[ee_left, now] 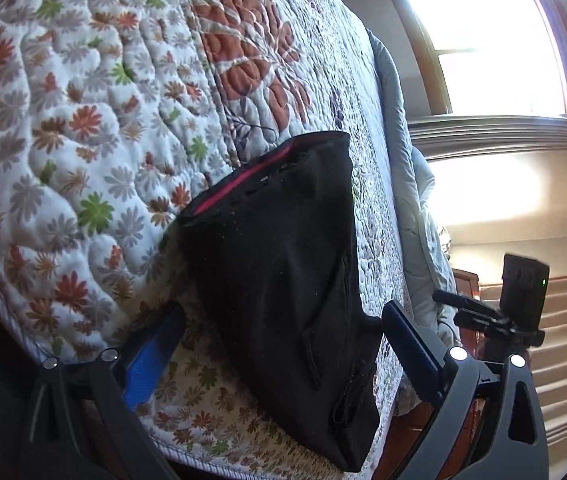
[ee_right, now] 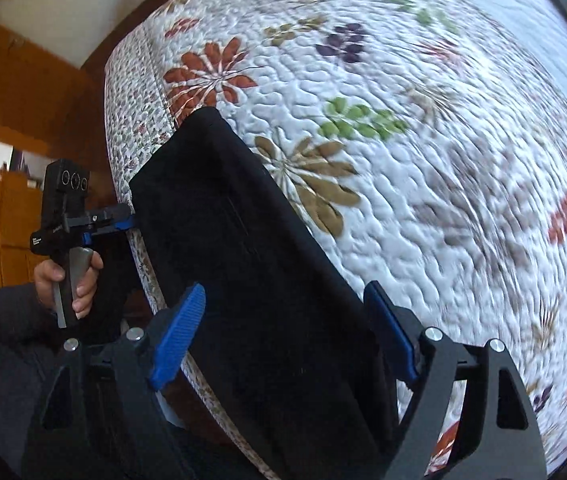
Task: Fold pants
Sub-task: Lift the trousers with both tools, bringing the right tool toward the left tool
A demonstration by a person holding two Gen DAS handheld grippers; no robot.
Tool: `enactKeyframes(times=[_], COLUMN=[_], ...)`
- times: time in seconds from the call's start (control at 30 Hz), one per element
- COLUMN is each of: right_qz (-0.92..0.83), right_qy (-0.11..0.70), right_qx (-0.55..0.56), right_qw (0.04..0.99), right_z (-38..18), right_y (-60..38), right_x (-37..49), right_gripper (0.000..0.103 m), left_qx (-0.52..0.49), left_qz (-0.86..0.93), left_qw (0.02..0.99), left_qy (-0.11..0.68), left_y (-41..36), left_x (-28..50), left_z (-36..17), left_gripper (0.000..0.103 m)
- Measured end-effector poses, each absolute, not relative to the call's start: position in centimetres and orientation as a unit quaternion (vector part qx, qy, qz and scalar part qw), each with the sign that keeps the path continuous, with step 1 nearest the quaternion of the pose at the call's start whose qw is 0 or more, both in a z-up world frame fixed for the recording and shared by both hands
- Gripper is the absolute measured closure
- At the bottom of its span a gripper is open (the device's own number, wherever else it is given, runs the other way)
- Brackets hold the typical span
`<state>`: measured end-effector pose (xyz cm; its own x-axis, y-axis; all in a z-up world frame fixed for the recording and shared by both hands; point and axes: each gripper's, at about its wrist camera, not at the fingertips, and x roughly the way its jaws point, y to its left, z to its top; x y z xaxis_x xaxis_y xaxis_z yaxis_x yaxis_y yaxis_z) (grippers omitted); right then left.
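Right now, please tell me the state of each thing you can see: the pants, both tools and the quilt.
pants: folded into a compact bundle, lying on the quilt
left tool: open, fingers either side of the pants
right tool: open, above the pants, gripping nothing
quilt: spread over the bed

The pants [ee_left: 283,280] are black and folded into a compact, flat, roughly rectangular bundle. A red-pink strip runs along one end of the bundle, at the edge farthest from the left wrist view. A seam line and a pocket-like flap show on the upper surface. The bundle lies on the floral quilt of the bed [ee_left: 83,140], near the bed's edge, with one long side parallel to that edge.
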<state>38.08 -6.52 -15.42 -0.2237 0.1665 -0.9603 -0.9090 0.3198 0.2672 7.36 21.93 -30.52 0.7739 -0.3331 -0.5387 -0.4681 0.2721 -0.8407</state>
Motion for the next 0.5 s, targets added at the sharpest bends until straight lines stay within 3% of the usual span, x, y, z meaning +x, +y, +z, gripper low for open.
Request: enactKeyframes(times=[0.17,0.27,0.37,0.5], right_qz=[0.52,0.541,0.554,0.569], right_qy=[0.609,0.611,0.616,0.626], right_qx=[-0.338,-0.348,-0.352,-0.36], right_qw=[0.495,0.46,0.436,0.394], right_z=[-17.8,-19.5,-21.5,-24.3], right_y=[-0.5,3.2,6.6,10.8], right_x=[37.4,36.8,36.8,36.4], right_gripper=[0.021,0.018,0.018,0.018], left_qx=[-0.604,-0.606,-0.615,-0.612], left_qz=[0.053,0.064,0.069,0.082], left_qw=[0.729,0.729,0.721,0.717], left_qy=[0.318,0.313,0.311,0.323], left_y=[22.2,22.1,22.3,22.6], left_x=[7.3,7.2,6.7,6.6], left_z=[-30.8,-30.9,-31.3,-31.6], left_gripper=[0.006,0.012,0.023,0.045])
